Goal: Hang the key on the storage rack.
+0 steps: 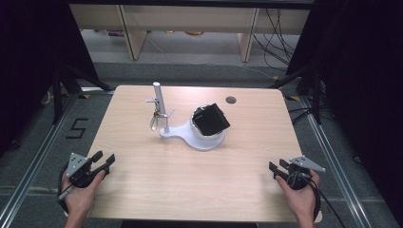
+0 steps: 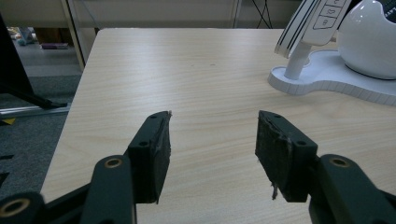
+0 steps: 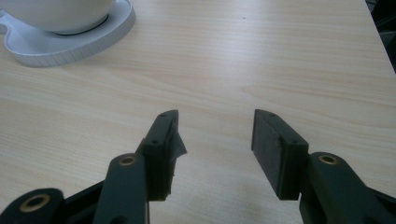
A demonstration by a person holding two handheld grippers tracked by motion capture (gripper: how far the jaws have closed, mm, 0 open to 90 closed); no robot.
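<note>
- Left claw (image 1: 105,159): released, nothing between the pads, near the table's (image 1: 142,190) left front corner.
- Right claw (image 1: 278,167): released, empty, near the right front corner.
- White stand (image 1: 192,135): mid-table, well apart from both; black box (image 1: 212,118) tilted in its bowl, keys (image 1: 155,116) hanging on its post.
- Handling: I would approach level and square my pads to the box's sides before closing.
</note>
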